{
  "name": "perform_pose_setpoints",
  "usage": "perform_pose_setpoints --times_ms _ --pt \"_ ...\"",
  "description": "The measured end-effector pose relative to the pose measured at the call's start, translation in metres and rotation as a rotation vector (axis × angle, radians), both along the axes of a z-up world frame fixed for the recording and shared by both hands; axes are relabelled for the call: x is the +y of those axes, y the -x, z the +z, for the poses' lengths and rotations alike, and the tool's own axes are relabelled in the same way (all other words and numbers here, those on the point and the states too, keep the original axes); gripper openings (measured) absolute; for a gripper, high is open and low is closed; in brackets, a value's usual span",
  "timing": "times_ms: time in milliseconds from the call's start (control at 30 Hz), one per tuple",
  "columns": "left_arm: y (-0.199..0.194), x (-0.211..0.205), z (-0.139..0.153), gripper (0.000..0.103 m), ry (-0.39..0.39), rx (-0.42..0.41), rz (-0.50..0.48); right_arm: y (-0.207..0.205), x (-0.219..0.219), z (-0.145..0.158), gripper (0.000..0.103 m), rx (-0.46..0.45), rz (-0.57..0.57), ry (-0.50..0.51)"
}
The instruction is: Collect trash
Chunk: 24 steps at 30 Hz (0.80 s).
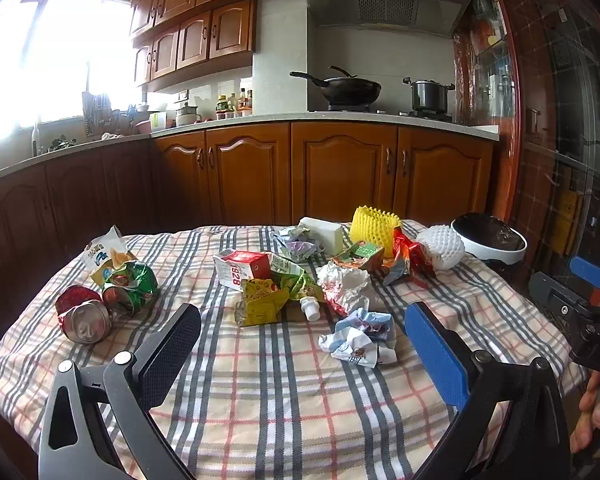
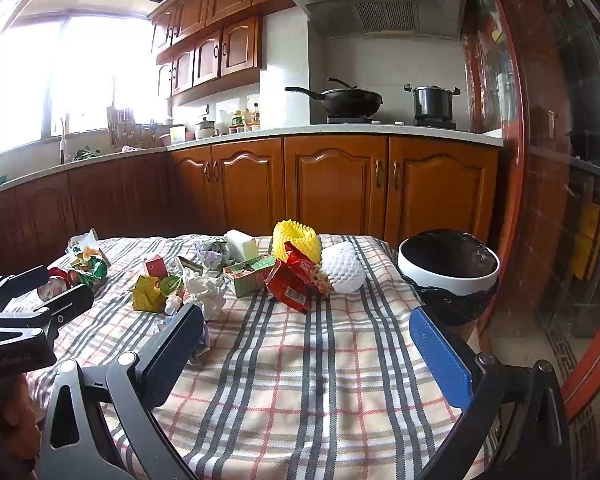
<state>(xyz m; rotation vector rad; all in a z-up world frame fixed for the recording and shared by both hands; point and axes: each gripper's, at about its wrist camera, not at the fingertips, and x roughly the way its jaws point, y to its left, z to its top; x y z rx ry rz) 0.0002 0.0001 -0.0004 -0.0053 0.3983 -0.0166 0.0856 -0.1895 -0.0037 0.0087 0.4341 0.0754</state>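
Wooden kitchen cabinets and a stove with a black wok and a steel pot form the background, and in front of them a counter covered by a plaid cloth with grey and red stripes carries scattered trash. At the far left lies a crushed red aluminium can, touching a crumpled green foil wrapper with a torn white and blue packet just behind it. Toward the middle sits a flattened red and white carton printed "1928", a crushed yellow carton beside it, a small white screw cap, and a ball of white tissue. Nearer the camera rests a crumpled white and blue paper. Further right stand a yellow foam fruit net, a red snack wrapper and a white foam fruit net. Just past the right edge of the counter sits a white-rimmed bin lined with a black bag. The left tool hangs above the cloth with its jaws spread wide and nothing between them, the crumpled paper lying just ahead. The right tool is likewise wide and empty, facing the bare cloth; "DAS" is legible on its body in the left view.
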Motion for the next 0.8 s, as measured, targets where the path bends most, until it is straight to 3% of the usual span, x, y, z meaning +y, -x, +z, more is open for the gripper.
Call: perform_pose_setpoints --times_ms 800 --pt "0.0004 0.001 -0.0011 0.102 0.007 -0.002 0.0 0.0004 0.0006 0.0025 0.103 -0.002 0.001 -0.009"
